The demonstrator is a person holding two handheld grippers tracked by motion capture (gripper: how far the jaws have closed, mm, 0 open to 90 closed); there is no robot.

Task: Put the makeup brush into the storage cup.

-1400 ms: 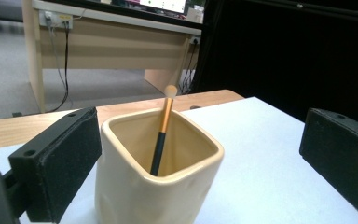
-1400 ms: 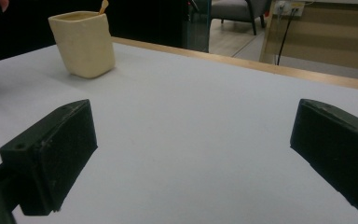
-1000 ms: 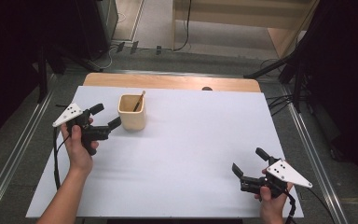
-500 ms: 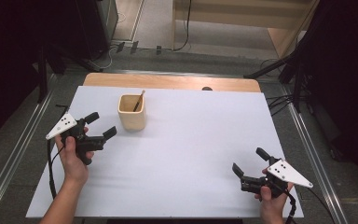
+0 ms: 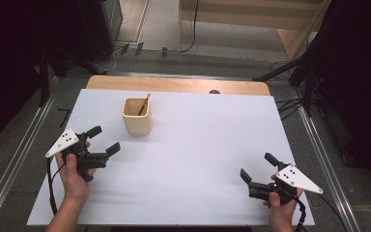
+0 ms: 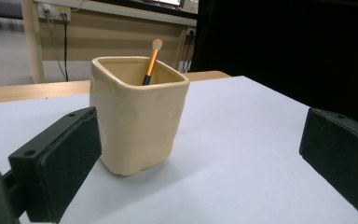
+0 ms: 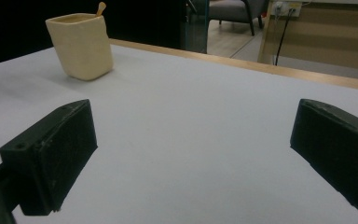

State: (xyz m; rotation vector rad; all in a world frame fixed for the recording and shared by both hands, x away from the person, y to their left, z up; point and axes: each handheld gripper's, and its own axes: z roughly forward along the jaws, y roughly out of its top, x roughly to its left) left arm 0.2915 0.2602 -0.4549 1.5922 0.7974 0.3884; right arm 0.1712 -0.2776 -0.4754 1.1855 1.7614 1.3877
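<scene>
High view: left gripper (image 5: pixel 103 140) held released, jaws spread, cream ceramic cup (image 5: pixel 136 116) with makeup brush (image 5: pixel 143 105) just ahead. Right gripper (image 5: pixel 258 167) likewise released, cup well apart.

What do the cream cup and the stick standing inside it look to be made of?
The cream cup looks like glazed ceramic: soft sheen, thick rounded rim, slightly uneven, hand-formed walls. The stick seems to be a small brush or applicator, with an orange handle, wood or plastic, I cannot tell which, and a pale rounded tip that looks soft.
</scene>
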